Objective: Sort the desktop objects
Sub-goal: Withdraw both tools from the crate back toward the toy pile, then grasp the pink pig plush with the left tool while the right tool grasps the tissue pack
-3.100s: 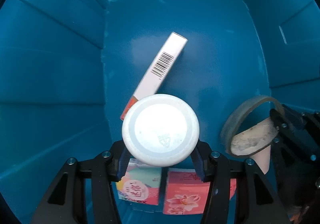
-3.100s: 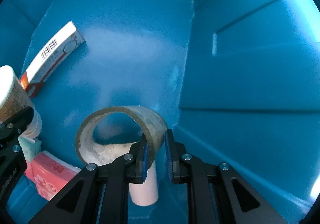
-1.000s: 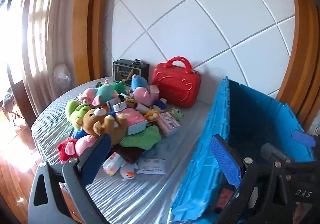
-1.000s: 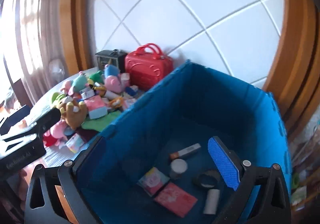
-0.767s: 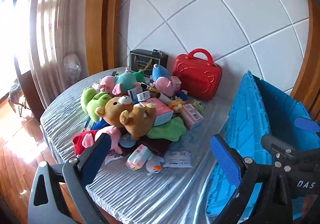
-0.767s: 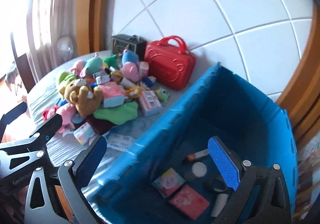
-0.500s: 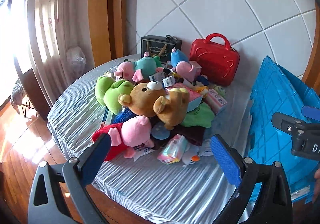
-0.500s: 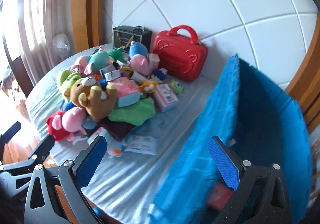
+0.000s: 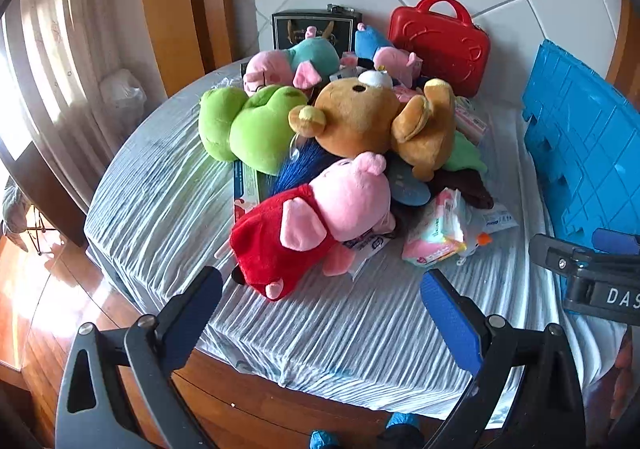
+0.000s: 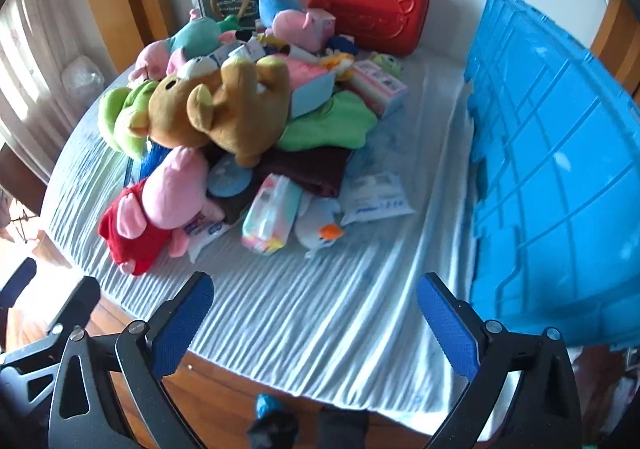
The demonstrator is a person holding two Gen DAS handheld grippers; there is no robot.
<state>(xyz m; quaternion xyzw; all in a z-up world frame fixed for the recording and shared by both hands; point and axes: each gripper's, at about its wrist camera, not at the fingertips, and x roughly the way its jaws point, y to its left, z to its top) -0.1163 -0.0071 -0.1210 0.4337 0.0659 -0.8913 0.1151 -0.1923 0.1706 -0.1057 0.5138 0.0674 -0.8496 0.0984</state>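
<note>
Both held level above the near table edge, left gripper (image 9: 320, 313) and right gripper (image 10: 314, 309) spread wide, empty, blue ribbed pads bare. Ahead on the pleated white cloth (image 10: 320, 313), a soft heap: brown plush bear (image 10: 224, 109), pink pig in red (image 9: 316, 221), crinkly tissue pack (image 10: 272, 213). Far right, ribbed blue plastic crate (image 10: 560, 189); far behind, glossy red case (image 10: 368, 9).

The blue crate (image 10: 560, 177) runs off the right edge of the right wrist view, its inside unseen from here. In the left wrist view a flat box (image 9: 246, 185) lies mostly buried under the green frog plush (image 9: 248, 125), its print too small to read. At lower right the right tool (image 9: 592, 281) is cut by the frame, lettering reading only "DAS".
</note>
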